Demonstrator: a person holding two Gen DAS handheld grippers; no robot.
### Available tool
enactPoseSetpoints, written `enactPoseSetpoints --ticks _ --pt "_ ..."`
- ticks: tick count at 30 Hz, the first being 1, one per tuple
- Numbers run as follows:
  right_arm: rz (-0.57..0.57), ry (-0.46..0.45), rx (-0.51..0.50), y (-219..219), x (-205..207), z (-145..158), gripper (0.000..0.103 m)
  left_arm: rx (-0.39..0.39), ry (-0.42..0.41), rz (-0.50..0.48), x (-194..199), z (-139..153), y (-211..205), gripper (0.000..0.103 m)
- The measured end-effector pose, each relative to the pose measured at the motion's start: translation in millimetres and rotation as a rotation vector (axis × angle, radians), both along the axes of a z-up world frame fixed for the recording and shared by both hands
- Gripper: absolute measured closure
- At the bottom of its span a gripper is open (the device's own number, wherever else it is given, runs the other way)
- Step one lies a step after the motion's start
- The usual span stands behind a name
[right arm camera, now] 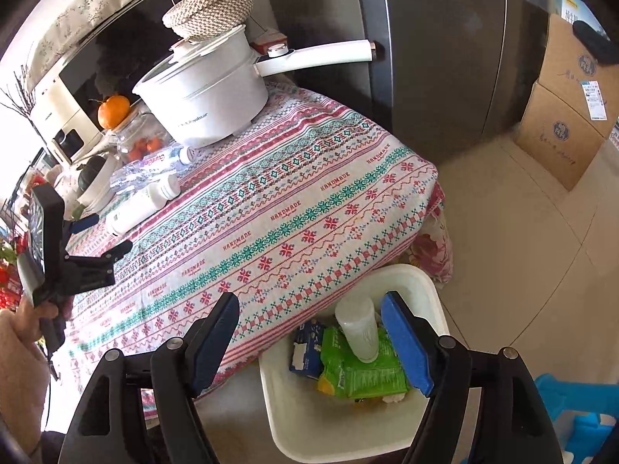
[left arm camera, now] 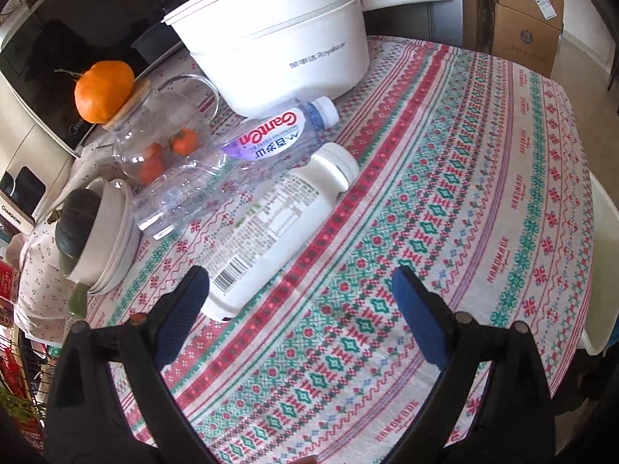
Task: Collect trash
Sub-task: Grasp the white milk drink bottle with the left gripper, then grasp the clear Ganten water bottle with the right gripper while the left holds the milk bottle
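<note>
- Left claw [left arm camera: 300,290] gapes wide, empty, low in frame, over the patterned table [left arm camera: 445,201]; an opaque white plastic bottle [left arm camera: 278,224] lies just beside its left finger.
- A clear plastic water bottle [left arm camera: 232,166] lies just above it.
- Right claw [right arm camera: 309,332], apart and empty, hangs over the white plastic bin [right arm camera: 305,425] at lower right, holding a green wrapper [right arm camera: 363,371].

Two bottles [left arm camera: 247,201] lie side by side on the tabletop [left arm camera: 445,201] before the pot [left arm camera: 278,46]; the bin [right arm camera: 340,417] stands beside the tabletop.
</note>
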State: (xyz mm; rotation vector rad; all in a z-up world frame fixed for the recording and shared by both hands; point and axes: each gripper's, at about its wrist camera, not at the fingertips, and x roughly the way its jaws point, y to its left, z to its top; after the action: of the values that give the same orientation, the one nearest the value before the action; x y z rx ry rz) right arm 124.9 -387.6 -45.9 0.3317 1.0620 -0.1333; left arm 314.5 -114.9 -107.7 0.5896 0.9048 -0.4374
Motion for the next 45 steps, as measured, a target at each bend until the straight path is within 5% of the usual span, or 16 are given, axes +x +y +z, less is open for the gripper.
enactPoseSetpoints --ticks 6,11,14,18,22,27,35,45 --pt "0.004 0.041 -0.013 4 26 -15 0.025 0.003 0.077 -0.011 54 -16 -3 0.008" --pt "0.013 0.065 -0.020 7 39 -24 0.025 0.010 0.179 -0.020 70 -37 -8 0.021" --pt "0.018 0.071 -0.025 9 43 -27 0.025 -0.003 0.194 -0.014 66 -41 -8 0.025" --pt "0.018 0.073 -0.025 12 45 -27 0.025 -0.076 0.312 0.021 50 -46 -1 0.050" --pt "0.012 0.060 -0.020 16 46 -23 0.025 -0.166 0.350 0.100 18 -45 14 0.052" --pt "0.074 0.041 -0.048 39 52 -16 0.025 -0.263 0.337 0.176 -33 -20 47 0.052" --pt "0.351 -0.038 -0.157 125 117 1 0.025 -0.375 0.212 0.353 -73 44 135 0.052" --pt "0.696 -0.075 -0.328 264 248 -15 0.025 -0.452 0.141 0.508 -67 46 202 0.052"
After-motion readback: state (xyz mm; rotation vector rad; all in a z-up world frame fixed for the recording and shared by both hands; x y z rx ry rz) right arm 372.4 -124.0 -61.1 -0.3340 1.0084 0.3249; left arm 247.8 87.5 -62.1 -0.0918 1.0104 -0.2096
